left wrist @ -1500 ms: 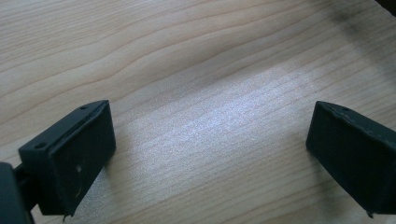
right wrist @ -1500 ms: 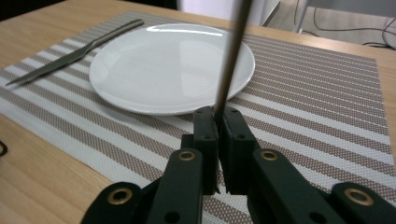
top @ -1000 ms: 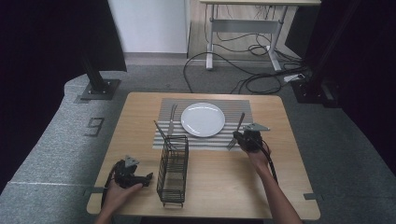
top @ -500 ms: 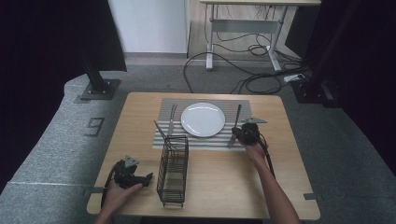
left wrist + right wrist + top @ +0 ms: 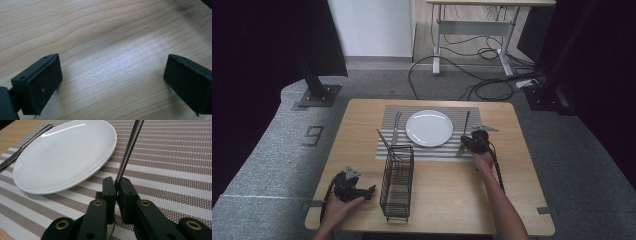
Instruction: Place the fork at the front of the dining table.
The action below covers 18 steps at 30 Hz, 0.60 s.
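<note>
A white plate (image 5: 429, 127) lies on a striped placemat (image 5: 387, 150) at the far middle of the table. In the high view my right gripper (image 5: 469, 142) sits just right of the plate. It is shut on a slim metal utensil (image 5: 466, 122) whose handle points away over the mat. In the right gripper view the jaws pinch that utensil (image 5: 128, 147) at my right gripper (image 5: 116, 192), low over the placemat (image 5: 175, 157) beside the plate (image 5: 62, 155). My left gripper (image 5: 369, 189) rests at the front left, open (image 5: 112, 80) over bare wood (image 5: 100, 25).
A black wire caddy (image 5: 397, 182) stands between the two grippers, with a thin utensil (image 5: 384, 140) leaning out of its far end. Another piece of cutlery (image 5: 396, 127) lies on the mat left of the plate, its handle (image 5: 25, 142) visible beyond the plate.
My right gripper, with the utensil in it, has shifted a little away from me and toward the plate. The left gripper has stayed where it was.
</note>
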{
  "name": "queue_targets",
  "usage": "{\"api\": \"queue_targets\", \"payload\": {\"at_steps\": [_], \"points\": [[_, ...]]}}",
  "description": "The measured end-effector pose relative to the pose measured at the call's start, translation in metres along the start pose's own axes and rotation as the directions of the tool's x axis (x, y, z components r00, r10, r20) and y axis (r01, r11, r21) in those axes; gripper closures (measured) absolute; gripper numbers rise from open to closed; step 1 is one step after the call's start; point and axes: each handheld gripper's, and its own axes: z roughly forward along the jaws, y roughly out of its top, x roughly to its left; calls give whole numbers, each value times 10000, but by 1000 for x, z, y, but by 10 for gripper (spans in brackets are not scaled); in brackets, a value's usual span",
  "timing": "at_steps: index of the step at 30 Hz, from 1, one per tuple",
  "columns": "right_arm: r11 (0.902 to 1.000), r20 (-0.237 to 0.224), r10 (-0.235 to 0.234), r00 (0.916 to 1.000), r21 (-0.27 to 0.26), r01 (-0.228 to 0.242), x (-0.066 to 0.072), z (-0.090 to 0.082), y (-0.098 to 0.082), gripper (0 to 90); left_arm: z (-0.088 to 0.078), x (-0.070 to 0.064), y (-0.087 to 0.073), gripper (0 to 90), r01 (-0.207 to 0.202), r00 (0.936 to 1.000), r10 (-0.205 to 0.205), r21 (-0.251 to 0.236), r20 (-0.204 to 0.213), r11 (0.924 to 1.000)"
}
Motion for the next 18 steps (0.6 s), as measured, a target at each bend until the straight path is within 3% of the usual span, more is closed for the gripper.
{"api": "queue_targets", "payload": {"at_steps": [6, 18], "points": [[9966, 149, 817, 9965, 112, -819, -7, 5, -3, 821, 0, 0, 0, 17, -9, 10000, 9, -6, 13, 10000], [9884, 545, 1423, 9883, 449, -1448, -14, 11, -7, 776, -1, 0, -1, 20, -52, 10000, 52, -4, 48, 10000]]}}
